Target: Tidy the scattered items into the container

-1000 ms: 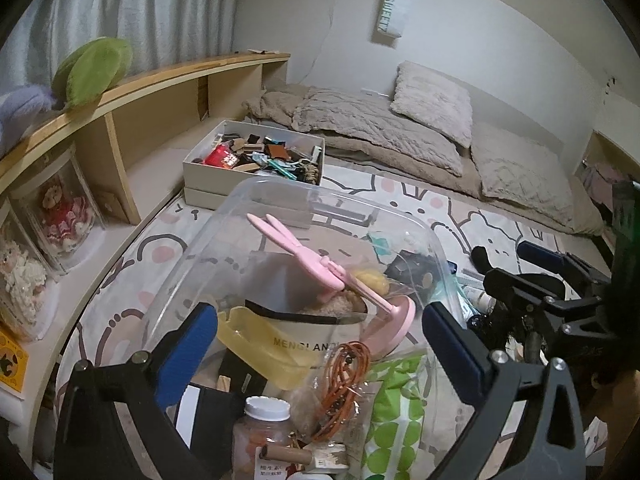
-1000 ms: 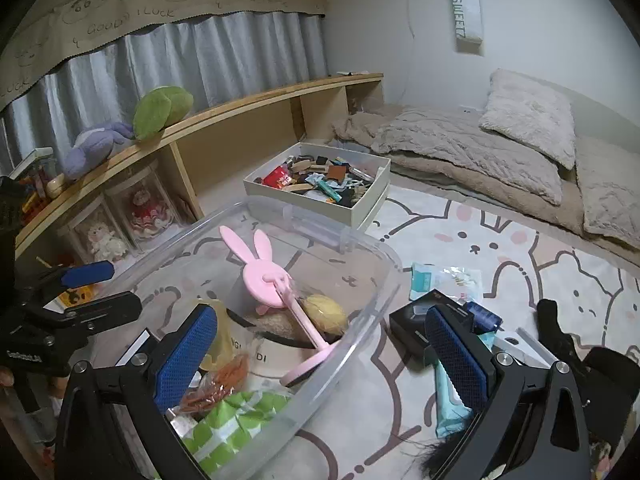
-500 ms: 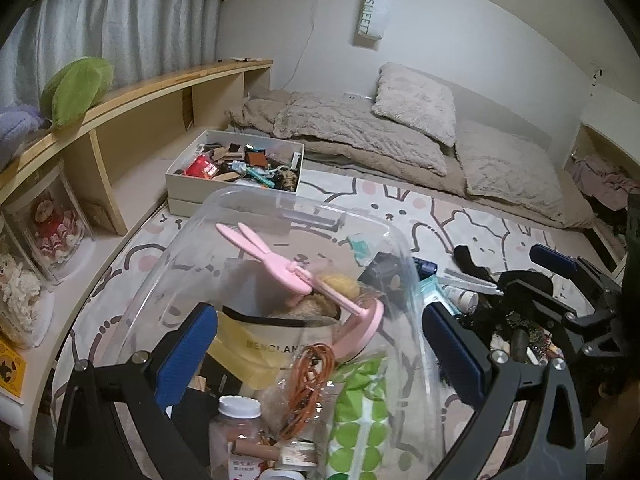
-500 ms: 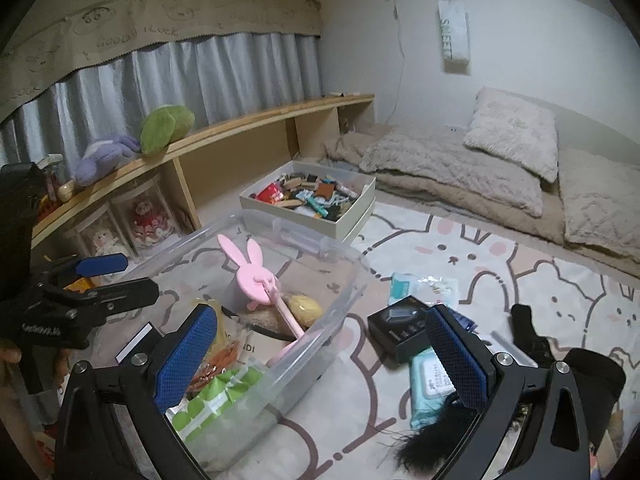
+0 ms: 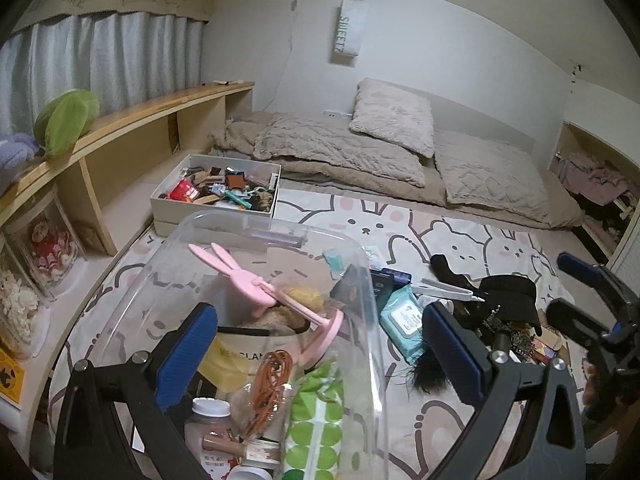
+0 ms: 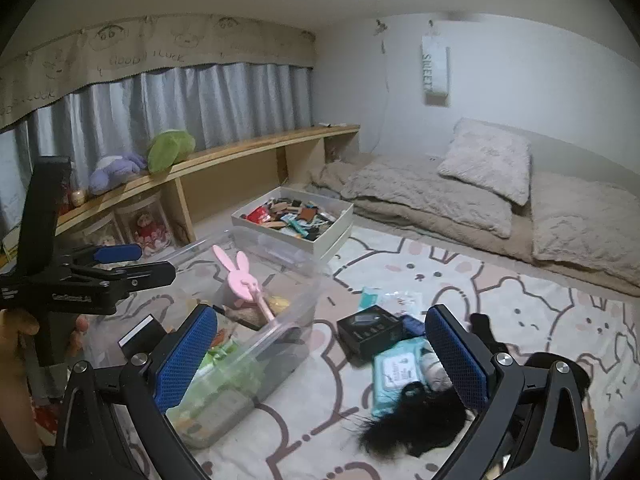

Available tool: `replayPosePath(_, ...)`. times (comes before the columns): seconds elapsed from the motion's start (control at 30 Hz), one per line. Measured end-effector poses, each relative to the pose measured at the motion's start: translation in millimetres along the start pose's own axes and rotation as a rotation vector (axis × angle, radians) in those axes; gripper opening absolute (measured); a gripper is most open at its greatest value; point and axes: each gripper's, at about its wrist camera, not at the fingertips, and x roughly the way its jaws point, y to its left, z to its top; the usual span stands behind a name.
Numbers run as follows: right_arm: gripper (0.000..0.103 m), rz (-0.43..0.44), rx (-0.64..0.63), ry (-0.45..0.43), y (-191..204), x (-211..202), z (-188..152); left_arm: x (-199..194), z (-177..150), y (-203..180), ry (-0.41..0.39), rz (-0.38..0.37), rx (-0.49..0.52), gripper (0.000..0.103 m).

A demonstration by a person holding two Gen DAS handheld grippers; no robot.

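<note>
Below the right hand-held gripper (image 6: 320, 356), fingers spread and empty, lies the wipes pack (image 6: 394, 374) beside the container (image 6: 280, 320).

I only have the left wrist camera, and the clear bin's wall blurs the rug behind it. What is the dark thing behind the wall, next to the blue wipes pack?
Observer: It's a flat black box. It lies on the rug outside the bin, just beyond the wipes pack.
Operator: Is the right gripper holding anything?
Observer: No. The right gripper is open and empty. A black hair tuft lies on the rug by its right finger.
Operator: How does my left gripper look from outside?
Observer: The left gripper is open and empty. A hand holds it beside the bin's left side.
</note>
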Motion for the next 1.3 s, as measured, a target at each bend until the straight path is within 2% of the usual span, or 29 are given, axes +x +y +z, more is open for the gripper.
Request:
replayPosePath(0.27, 0.103, -0.057, 0.016, -0.081, -26.3, -43.4, -12.7, -16.3, -4.1, -24.0, -0.055, -0.004, 0.056, 0.103)
replayPosePath(0.57, 0.103, -0.104, 0.033, -0.105, -51.2, -78.4, -31.1, -38.8, -10.5, -54.0, -0.143, -0.048, 0.098, 0.103)
replayPosePath(0.97, 0.103, -0.173, 0.036, -0.167, -70.6, -123.0, -50.7, -54.0, -30.0, -103.6, -0.192, -0.069, 0.216, 0.103)
replayPosePath(1.3, 0.103, -0.237, 0.051, -0.238, -84.5, -155.0, -59.5, -60.8, -35.4, -126.3, -0.252, -0.116, 0.240, 0.103)
